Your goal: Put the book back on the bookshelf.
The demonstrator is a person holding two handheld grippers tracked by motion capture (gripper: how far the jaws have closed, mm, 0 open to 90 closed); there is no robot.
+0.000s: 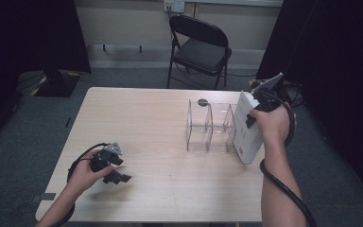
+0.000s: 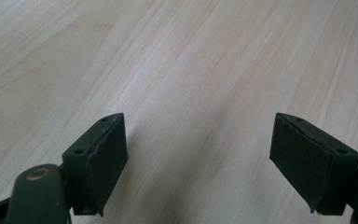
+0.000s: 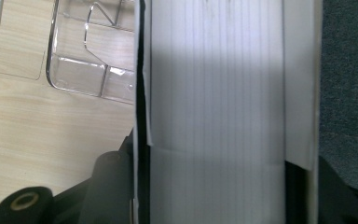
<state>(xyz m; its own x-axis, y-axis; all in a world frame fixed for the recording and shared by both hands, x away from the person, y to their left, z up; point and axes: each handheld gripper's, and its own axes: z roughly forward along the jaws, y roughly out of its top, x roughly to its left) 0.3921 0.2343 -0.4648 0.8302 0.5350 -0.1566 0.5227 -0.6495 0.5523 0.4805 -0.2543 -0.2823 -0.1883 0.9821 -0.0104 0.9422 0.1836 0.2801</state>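
Note:
A white rectangular box (image 1: 246, 127) stands tilted at the right side of the wooden table (image 1: 146, 118), against the right end of a clear plastic divider rack (image 1: 210, 126). My right gripper (image 1: 254, 112) is shut on the box from its far side. In the right gripper view the box (image 3: 223, 93) sits between the black jaws, with the clear rack (image 3: 88, 56) to its left. My left gripper (image 1: 121, 169) rests low over the table's front left, held in a hand. Its jaws stand open (image 2: 198, 140) over bare wood, nothing between them.
A black folding chair (image 1: 201, 47) stands beyond the table's far edge. A small dark round spot (image 1: 203, 101) lies on the table behind the rack. Dark curtains hang at both sides. The box's lower end lies close to the table's right edge.

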